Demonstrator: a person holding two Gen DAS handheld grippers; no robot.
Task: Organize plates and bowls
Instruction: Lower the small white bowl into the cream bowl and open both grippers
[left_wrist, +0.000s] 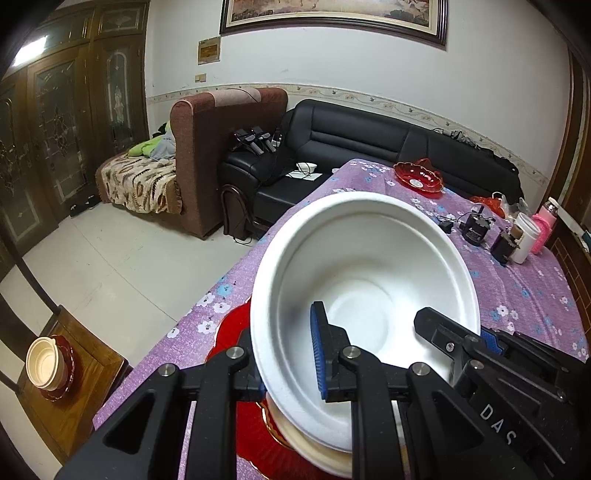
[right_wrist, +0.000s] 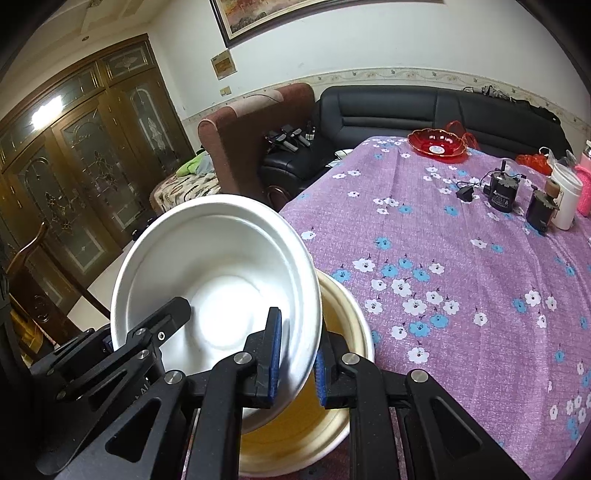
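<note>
Both grippers hold one white bowl (left_wrist: 369, 266), tilted, just above a cream bowl (left_wrist: 314, 450) that sits on a red plate (left_wrist: 251, 435) at the near edge of the purple flowered table (left_wrist: 517, 295). My left gripper (left_wrist: 288, 354) is shut on the bowl's left rim. My right gripper (right_wrist: 295, 358) is shut on the white bowl's (right_wrist: 221, 266) right rim, over the cream bowl (right_wrist: 332, 369). The right gripper also shows in the left wrist view (left_wrist: 491, 339), and the left gripper in the right wrist view (right_wrist: 110, 339).
A red glass dish (left_wrist: 419, 177) stands at the table's far end. Black adapters (right_wrist: 500, 192), a white cup (right_wrist: 567, 199) and a pink bottle (left_wrist: 545, 225) stand at the far right. A cream bowl on a red plate (left_wrist: 46, 363) sits on a wooden chair at left.
</note>
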